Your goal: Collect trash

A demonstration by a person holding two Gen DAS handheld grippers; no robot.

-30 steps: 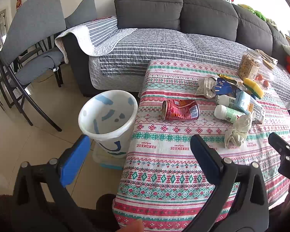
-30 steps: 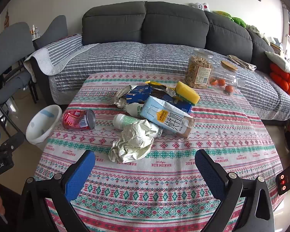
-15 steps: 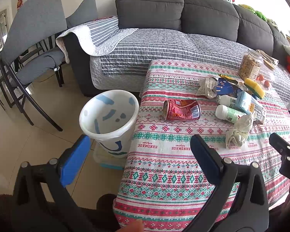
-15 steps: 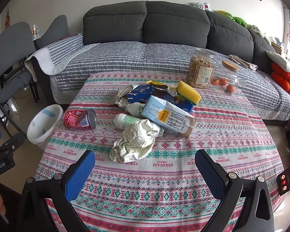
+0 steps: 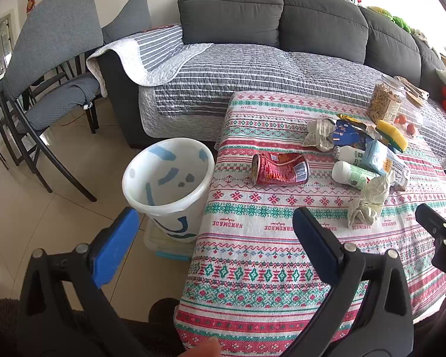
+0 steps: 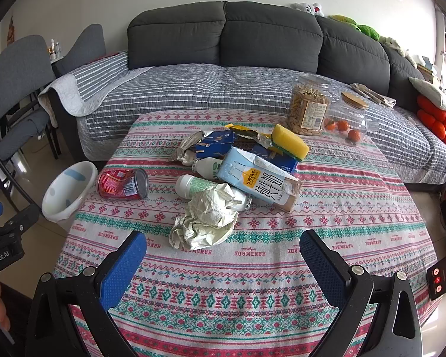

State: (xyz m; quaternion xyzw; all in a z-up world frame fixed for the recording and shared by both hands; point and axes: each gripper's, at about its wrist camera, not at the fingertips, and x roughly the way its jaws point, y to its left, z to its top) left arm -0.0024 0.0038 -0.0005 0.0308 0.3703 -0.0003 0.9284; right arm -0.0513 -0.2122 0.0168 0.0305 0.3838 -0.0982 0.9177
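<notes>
The left hand-held gripper [image 5: 215, 232] hangs with its jaws spread wide and nothing between them, poised over the near left edge of the tabletop [image 5: 252, 255], one blue pad over the floor and the other over the patterned cloth. The right hand-held gripper [image 6: 223, 254] is likewise spread wide and empty, low over the near side of the cloth, with the crumpled paper [image 6: 206, 218] just ahead of its fingers.

Judging by this, the collecting has barely begun, if at all. The white waste bin [image 5: 166, 184] stands on the floor just beside the left edge of the tabletop, and what shows of its inside holds no trash. Everything to be gathered lies on the cloth: a dented red can [image 5: 279, 169] on its side, nearest the bin and apart from the rest; then a heap of the crumpled paper, two white bottles [image 6: 194, 184], a milk carton [image 6: 260, 183], torn blue wrappers [image 6: 214, 144] and a yellow sponge [image 6: 290, 141].

Behind them stand a snack jar [image 6: 309, 105] and a clear jar with small orange fruit [image 6: 346, 120], likely to stay.
</notes>
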